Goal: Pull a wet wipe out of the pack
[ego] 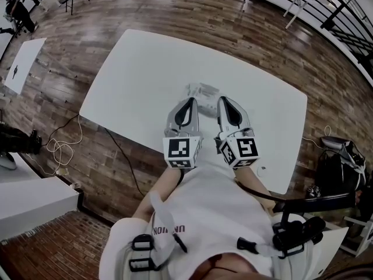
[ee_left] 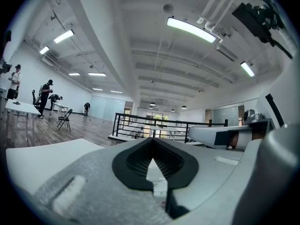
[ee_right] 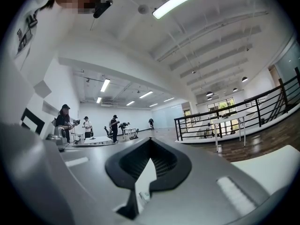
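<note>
Over at the left of the head view, a white board [ego: 23,63] lies on the wooden floor [ego: 70,16], and a loose cable [ego: 58,147] curls just beside the near left corner of the white tabletop [ego: 134,80]. A person [ego: 14,10] stands in the far left corner of the room.

On the near half of the tabletop the two grippers lie side by side, both pointing away from the wearer and level with the surface. The left gripper [ego: 190,101] has its jaws closed. In the left gripper view [ee_left: 151,139] the black pads meet at their tips, and only the pale surface below shows through the gap behind them. Nothing is pinched there.

The wet wipe pack [ego: 201,91] lies flat on the tabletop just past the gripper tips, roughly between the two and slightly to the far side. Whether either tip touches it cannot be told from above. No wipe can be seen standing out of it.

The right gripper [ego: 224,100] is just beside the left one and is also fully closed. In the right gripper view [ee_right: 150,139] its pads come together at the tip with nothing between them.

Right of the tabletop, what looks like a dark bag [ego: 341,159] sits on the floor, and a black railing [ego: 344,10] runs along the far right.
</note>
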Motion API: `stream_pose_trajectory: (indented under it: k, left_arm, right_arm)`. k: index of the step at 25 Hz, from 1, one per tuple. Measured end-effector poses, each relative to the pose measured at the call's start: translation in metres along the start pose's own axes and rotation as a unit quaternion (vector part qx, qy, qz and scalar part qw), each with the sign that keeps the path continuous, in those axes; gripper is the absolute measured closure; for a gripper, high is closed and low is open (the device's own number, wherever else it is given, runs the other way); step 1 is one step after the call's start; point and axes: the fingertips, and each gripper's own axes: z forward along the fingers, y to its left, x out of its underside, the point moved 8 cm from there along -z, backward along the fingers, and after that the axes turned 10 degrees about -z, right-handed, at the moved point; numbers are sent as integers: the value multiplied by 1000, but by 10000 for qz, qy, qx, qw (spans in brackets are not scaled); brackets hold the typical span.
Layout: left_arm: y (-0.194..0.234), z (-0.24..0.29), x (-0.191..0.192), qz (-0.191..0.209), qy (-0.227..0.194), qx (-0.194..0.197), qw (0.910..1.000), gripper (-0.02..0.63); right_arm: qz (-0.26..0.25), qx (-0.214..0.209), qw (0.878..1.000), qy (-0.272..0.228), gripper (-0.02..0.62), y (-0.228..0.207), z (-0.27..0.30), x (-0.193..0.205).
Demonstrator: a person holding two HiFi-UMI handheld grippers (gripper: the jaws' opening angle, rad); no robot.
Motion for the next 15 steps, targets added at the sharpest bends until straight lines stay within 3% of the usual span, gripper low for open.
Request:
stream_pose_trajectory:
  k: [15]
  left_arm:
    - [11, 15, -20, 121, -215, -65, 9997, 604]
  right_arm:
    - [-79, 3, 9999, -73, 591, -7, 14, -7]
